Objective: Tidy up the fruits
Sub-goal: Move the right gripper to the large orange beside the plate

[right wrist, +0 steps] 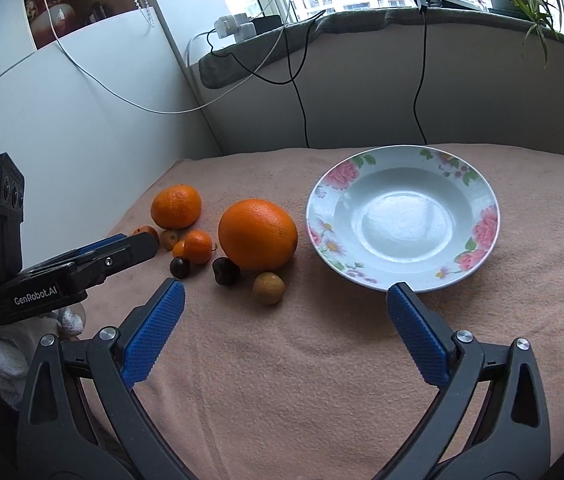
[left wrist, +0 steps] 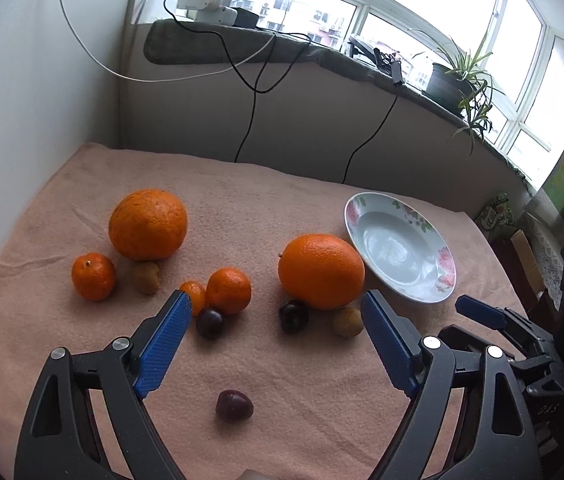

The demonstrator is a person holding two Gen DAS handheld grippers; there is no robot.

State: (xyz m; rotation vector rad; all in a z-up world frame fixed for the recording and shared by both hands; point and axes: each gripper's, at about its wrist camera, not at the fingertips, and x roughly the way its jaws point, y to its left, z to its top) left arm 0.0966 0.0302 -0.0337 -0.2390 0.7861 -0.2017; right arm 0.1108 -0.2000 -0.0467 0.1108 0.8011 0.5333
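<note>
While both grippers hover above the pink towel (left wrist: 301, 400) covering the bench, neither holds fruit. The left gripper (left wrist: 276, 316) has its jaws wide apart; two dark cherries (left wrist: 210, 323) and a small brown fruit (left wrist: 347, 322) lie just beyond its tips, a third cherry (left wrist: 234, 405) nearer, below the gap. Two large oranges (left wrist: 321, 271) and three mandarins (left wrist: 228, 290) sit farther back. The right gripper (right wrist: 285, 296) also has its jaws apart, empty, with the flowered plate (right wrist: 401, 216) just beyond its right tip, bare of fruit.
</note>
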